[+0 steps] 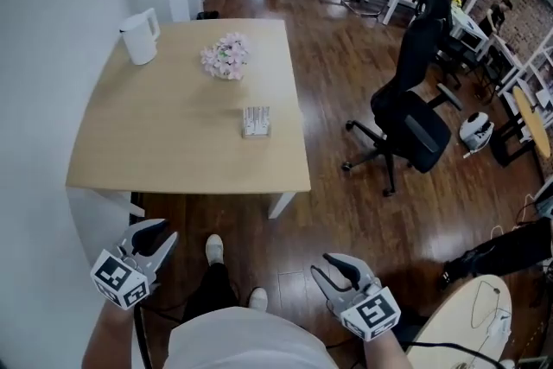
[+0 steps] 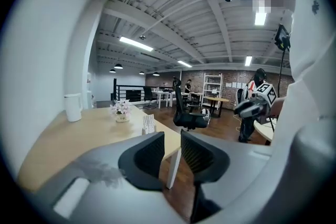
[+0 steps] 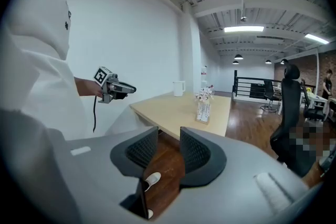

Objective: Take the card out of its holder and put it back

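Note:
The card holder [image 1: 256,122] is a small clear stand with white cards upright in it, near the right edge of the light wooden table [image 1: 155,143]. It also shows in the left gripper view as the card holder [image 2: 148,124] and in the right gripper view as the card holder [image 3: 203,110]. Both grippers are held low in front of the person's body, well short of the table. My left gripper [image 1: 160,232] [image 2: 172,152] has its jaws apart with nothing between them. My right gripper [image 1: 323,266] [image 3: 169,150] is likewise open and empty.
A white pitcher [image 1: 140,37] and a small bunch of pink-white flowers [image 1: 225,56] stand at the table's far side. A black office chair [image 1: 406,121] is on the wood floor to the right. A pale round table [image 1: 471,315] is at the lower right. The person's shoes [image 1: 216,251] are below the table edge.

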### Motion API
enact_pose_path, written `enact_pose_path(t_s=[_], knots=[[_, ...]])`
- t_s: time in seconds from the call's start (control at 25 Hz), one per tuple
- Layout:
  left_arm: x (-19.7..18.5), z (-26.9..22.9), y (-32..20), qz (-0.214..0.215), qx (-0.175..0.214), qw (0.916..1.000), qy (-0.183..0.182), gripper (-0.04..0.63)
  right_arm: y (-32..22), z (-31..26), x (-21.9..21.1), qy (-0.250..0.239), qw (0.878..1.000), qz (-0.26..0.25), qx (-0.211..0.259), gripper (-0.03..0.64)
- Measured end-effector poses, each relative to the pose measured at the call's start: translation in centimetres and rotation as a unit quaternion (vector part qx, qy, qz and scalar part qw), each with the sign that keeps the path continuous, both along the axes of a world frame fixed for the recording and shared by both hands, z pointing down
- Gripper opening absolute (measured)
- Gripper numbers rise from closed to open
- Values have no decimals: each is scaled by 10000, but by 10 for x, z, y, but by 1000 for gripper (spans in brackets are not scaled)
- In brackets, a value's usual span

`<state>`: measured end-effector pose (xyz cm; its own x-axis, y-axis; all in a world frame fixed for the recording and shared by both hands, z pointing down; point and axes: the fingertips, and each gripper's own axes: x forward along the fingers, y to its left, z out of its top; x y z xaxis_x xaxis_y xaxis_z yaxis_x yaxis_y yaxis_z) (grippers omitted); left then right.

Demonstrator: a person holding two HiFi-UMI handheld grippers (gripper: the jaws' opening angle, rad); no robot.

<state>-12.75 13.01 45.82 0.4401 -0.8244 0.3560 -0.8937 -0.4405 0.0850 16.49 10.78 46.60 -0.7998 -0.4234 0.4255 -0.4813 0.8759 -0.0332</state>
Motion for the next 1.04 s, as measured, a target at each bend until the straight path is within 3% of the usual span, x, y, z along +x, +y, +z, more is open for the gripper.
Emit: enact_pose_path(t_s=[0.28, 0.48, 0.64, 1.04], knots=[[11, -16, 90, -444, -195, 9987, 137, 103, 32, -1, -15, 158, 9982, -563, 162, 130], [18, -34, 116, -415, 54, 9988, 266, 103, 54, -11, -32, -53, 9981, -593, 155, 130], [20, -42, 145, -352, 239, 9984, 374, 103, 77, -11, -44, 130, 9969, -726, 263, 129], [-6, -42, 246, -414, 272, 9982, 327, 103, 159, -26, -83, 205, 9962, -766, 366, 126]])
